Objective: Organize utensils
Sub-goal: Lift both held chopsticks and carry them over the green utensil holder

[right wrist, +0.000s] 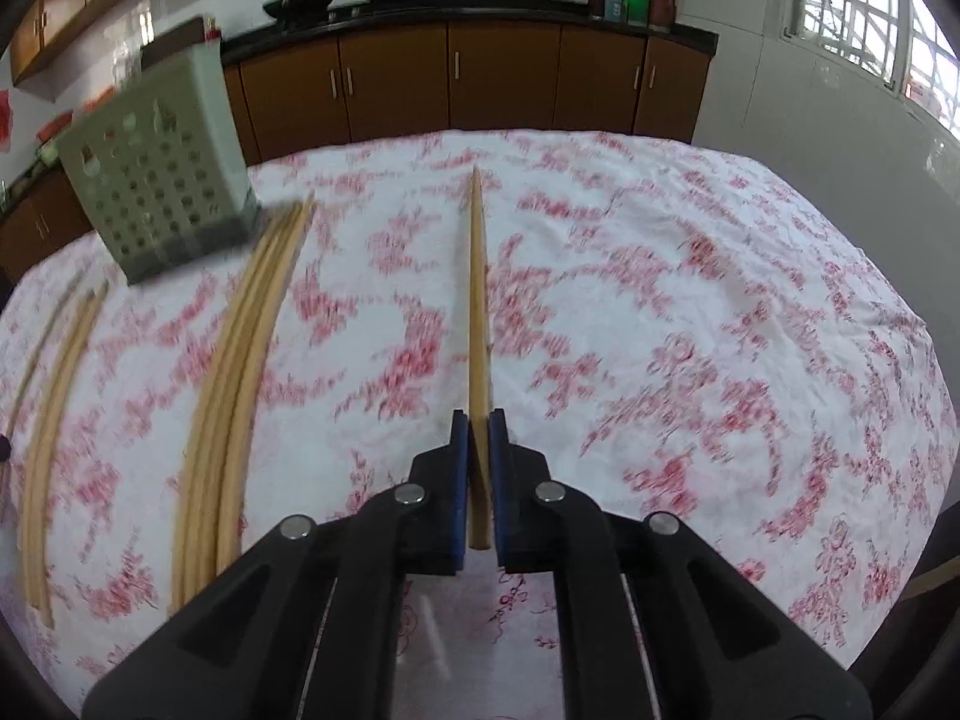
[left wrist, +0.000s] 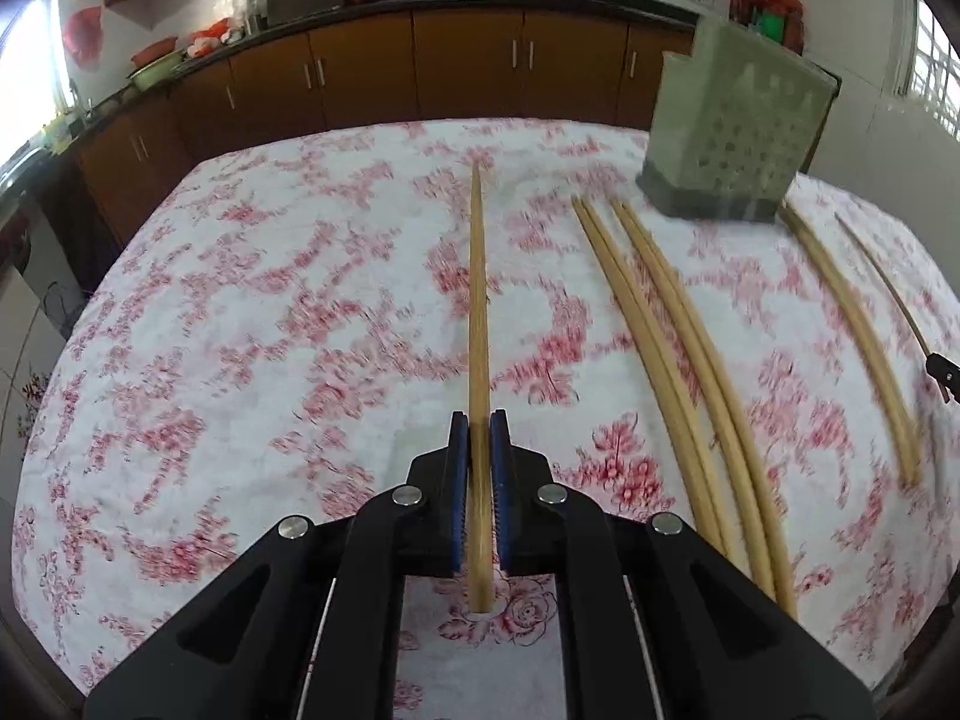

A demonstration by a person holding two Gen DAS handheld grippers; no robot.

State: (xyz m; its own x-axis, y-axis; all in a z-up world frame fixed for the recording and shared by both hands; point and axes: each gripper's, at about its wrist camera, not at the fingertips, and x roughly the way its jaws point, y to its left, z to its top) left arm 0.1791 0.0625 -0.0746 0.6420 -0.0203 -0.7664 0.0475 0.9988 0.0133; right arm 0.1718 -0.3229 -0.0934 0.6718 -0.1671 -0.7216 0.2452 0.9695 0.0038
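I'm early on: my left claw (left wrist: 479,420) and right claw (right wrist: 478,420) each clamp one chopstick (left wrist: 478,300) at frame centre, none seems binned, several pairs (left wrist: 678,360) lie on the tabletop (left wrist: 270,330) below the holder (left wrist: 732,138) at upper right.

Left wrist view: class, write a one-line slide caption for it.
Left gripper shut on one chopstick above a floral tablecloth, loose chopsticks and perforated green holder beside it.

The right gripper (right wrist: 478,426) clamps one chopstick (right wrist: 477,300) above the floral tablecloth (right wrist: 690,300).
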